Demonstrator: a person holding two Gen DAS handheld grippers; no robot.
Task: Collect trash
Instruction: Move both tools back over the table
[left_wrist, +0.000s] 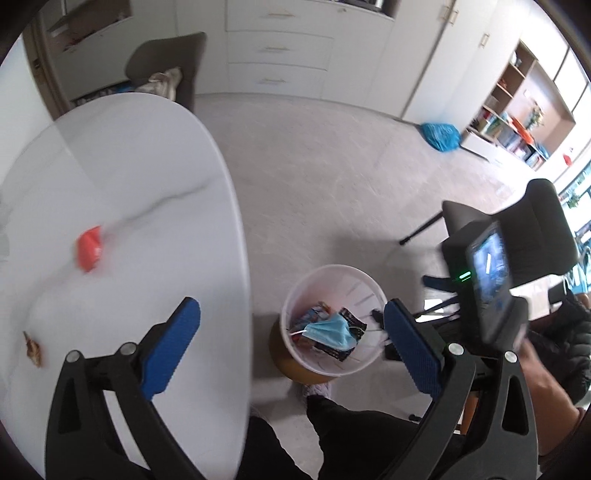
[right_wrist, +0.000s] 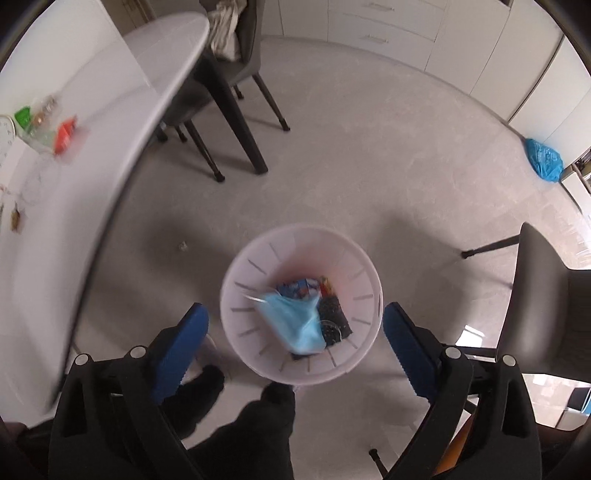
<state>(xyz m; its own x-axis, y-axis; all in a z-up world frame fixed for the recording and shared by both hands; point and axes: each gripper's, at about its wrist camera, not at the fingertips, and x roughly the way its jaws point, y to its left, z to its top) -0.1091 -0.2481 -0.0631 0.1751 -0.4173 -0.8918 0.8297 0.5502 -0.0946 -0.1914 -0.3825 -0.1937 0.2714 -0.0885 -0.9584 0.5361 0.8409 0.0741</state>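
While both sets of jaws stand wide apart and grip nothing, the right gripper (right_wrist: 295, 332) hangs straight above the white bin (right_wrist: 236, 273) on the floor, where a blue face mask (right_wrist: 293, 321) lies on top of wrappers; the left gripper (left_wrist: 291, 347) straddles the edge of the white surface (left_wrist: 129, 166) with the bin beyond it. Trash is left on that surface: a red wrapper (left_wrist: 88, 248) and a brown scrap (left_wrist: 35, 350), both well apart from the jaws; a hasty reach could nudge the light wrapper off the edge.
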